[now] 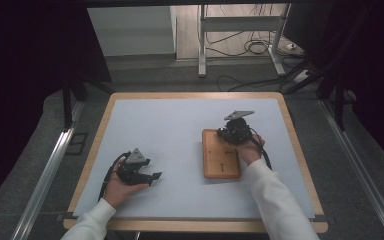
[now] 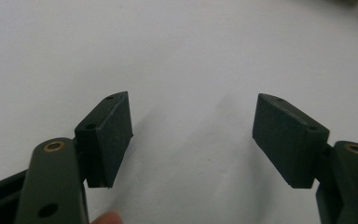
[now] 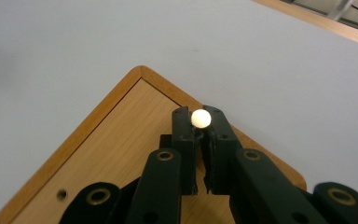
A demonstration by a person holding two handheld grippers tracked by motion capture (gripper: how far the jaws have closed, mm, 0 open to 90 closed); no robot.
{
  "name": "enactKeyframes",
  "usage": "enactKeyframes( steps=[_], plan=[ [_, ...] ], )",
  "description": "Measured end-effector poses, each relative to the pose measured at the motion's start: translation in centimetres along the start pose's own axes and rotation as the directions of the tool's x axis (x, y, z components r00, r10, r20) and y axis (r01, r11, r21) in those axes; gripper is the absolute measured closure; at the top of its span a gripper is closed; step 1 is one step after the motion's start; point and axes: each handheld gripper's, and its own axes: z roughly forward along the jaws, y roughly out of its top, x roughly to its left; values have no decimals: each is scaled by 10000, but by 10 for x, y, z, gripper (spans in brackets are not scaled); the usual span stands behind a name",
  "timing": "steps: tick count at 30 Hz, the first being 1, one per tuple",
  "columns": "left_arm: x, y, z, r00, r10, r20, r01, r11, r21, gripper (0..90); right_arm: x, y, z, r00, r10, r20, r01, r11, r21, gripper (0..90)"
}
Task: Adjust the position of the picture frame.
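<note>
Pale grey desk [image 1: 180,130] w/ wood rim, dark curtains either side, cables on floor behind. No readable writing. Right gripper [image 3: 200,122] tilted down over far end of wooden board [image 1: 221,156], which lies toward desk's right edge; clenched on small white ball [image 3: 201,118] at its tips. Left gripper [image 2: 193,140] rests near front-left corner, released, jaws wide over bare desk.

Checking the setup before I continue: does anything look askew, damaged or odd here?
Nothing stands out. The wooden board lies flat on the table; the right gripper pinches a small white ball above it.
</note>
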Motion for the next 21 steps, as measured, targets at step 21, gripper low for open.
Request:
enactKeyframes(
  steps=[21],
  plan=[
    [1, 0, -1, 10000, 24, 20, -24, 10000, 39, 280, 56, -8, 36, 9890, -1084, -1009, 1149, 9915, 611, 842]
  ],
)
